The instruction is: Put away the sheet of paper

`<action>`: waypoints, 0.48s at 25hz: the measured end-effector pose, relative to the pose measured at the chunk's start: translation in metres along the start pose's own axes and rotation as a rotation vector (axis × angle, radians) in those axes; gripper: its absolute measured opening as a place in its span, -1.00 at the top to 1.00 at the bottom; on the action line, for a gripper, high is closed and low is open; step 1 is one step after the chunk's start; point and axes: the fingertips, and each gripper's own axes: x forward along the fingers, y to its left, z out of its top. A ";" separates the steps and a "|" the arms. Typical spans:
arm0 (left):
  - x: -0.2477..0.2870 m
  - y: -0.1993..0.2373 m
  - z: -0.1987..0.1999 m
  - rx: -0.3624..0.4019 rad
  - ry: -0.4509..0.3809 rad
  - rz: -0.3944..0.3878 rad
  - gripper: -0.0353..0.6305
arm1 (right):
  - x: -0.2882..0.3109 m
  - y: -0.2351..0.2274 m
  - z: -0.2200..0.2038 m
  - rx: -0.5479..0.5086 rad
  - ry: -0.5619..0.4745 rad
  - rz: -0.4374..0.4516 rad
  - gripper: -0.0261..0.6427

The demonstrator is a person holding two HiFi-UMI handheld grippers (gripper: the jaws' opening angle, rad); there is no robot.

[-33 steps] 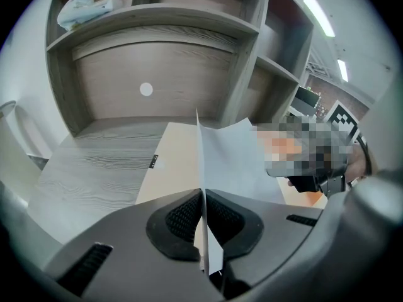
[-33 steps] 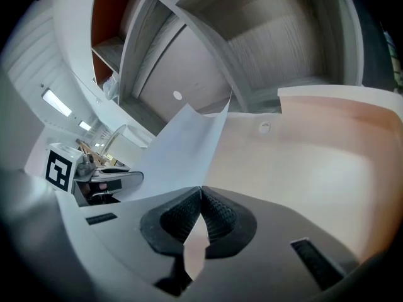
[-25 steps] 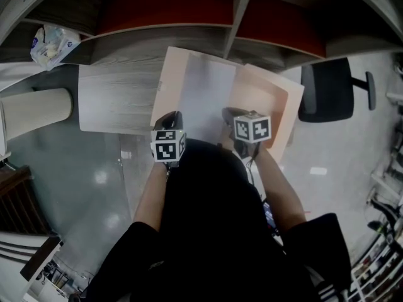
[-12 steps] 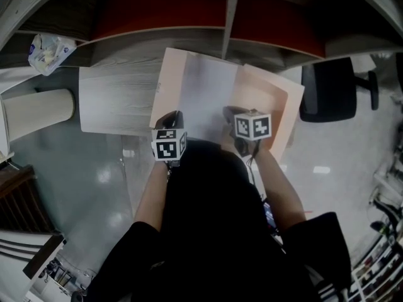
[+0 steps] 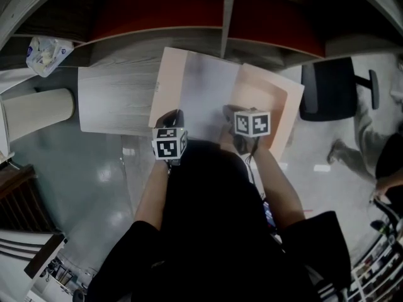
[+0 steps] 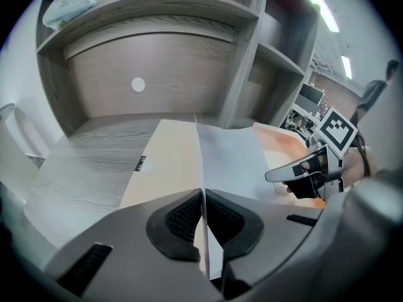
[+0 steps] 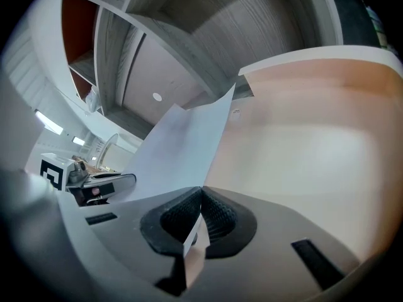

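A white sheet of paper lies over an open peach folder on the grey wood desk. My left gripper is shut on the sheet's near left edge; in the left gripper view the sheet runs straight out from the closed left gripper, with the folder beside it. My right gripper is shut on the sheet's near right part. In the right gripper view the sheet rises curled from the right gripper, and a peach edge of the folder shows at the pads too.
Shelf compartments with an upright divider stand behind the desk. A crumpled plastic bag sits on the shelf at far left, a cream cylinder left of the desk. A black chair stands at the right, and a person walks past beyond it.
A person has come into view at the right edge of the head view. Both grippers and the sheet have stayed about where they were.
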 end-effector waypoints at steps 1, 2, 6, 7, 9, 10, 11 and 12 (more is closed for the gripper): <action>0.000 0.000 0.000 0.000 0.000 0.000 0.76 | 0.000 -0.001 0.000 0.004 -0.001 0.001 0.87; 0.000 0.000 0.000 0.000 0.000 0.000 0.76 | 0.001 -0.001 0.001 0.007 -0.002 0.003 0.87; 0.001 -0.001 0.001 0.001 -0.001 -0.004 0.76 | 0.000 -0.004 0.001 0.014 -0.003 0.001 0.87; 0.001 -0.002 0.001 0.002 0.000 -0.005 0.76 | 0.000 -0.004 0.001 0.015 -0.003 0.000 0.87; 0.002 -0.002 0.001 0.004 0.001 -0.007 0.76 | 0.000 -0.006 0.001 0.017 -0.004 -0.002 0.87; 0.002 -0.002 0.001 0.005 0.001 -0.008 0.76 | 0.000 -0.006 0.001 0.017 -0.005 -0.003 0.87; 0.002 -0.003 0.001 0.006 0.001 -0.009 0.76 | 0.000 -0.007 0.001 0.017 -0.005 -0.004 0.87; 0.002 -0.003 0.001 0.007 0.002 -0.010 0.76 | -0.001 -0.007 0.001 0.017 -0.005 -0.005 0.87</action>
